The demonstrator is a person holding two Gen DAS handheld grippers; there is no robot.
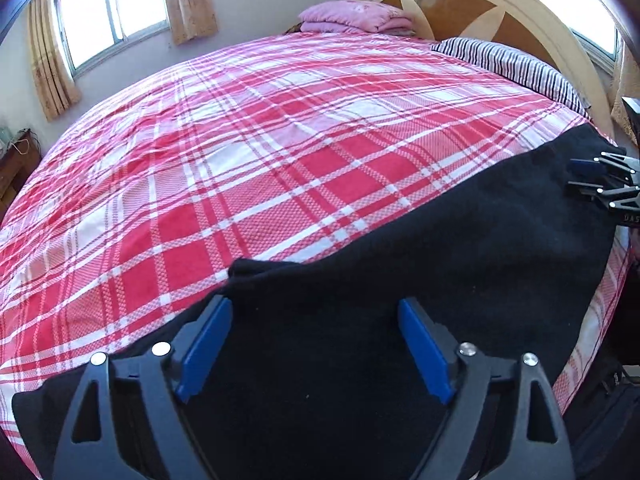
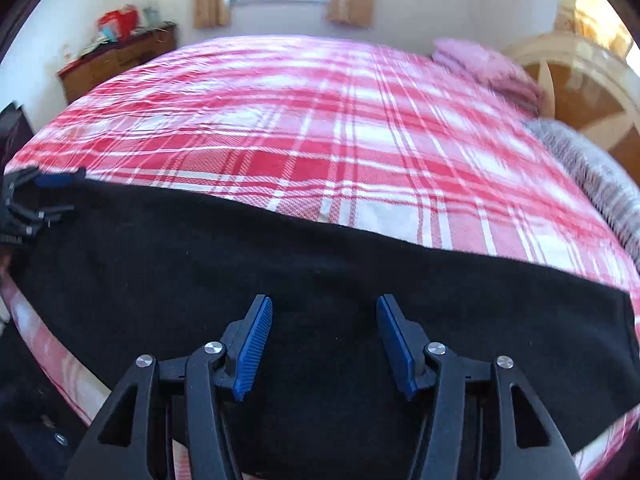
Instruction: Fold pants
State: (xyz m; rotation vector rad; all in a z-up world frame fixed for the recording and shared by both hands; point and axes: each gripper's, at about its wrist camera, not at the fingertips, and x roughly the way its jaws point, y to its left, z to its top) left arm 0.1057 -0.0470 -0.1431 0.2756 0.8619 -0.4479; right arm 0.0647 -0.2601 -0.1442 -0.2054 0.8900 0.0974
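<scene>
Black pants point(image 1: 420, 264) lie flat along the near edge of the bed, seen too in the right wrist view point(image 2: 280, 268). My left gripper point(image 1: 316, 308) is open and empty, its blue pads above one end of the pants. My right gripper point(image 2: 324, 304) is open and empty over the other end. The right gripper shows at the right edge of the left wrist view point(image 1: 576, 178), and the left gripper at the left edge of the right wrist view point(image 2: 68, 192).
The bed has a red and white plaid cover point(image 1: 260, 152). A folded pink blanket point(image 1: 356, 16) and a striped pillow point(image 1: 516, 64) lie by the wooden headboard point(image 1: 460, 4). A wooden dresser point(image 2: 116, 60) stands by the far wall.
</scene>
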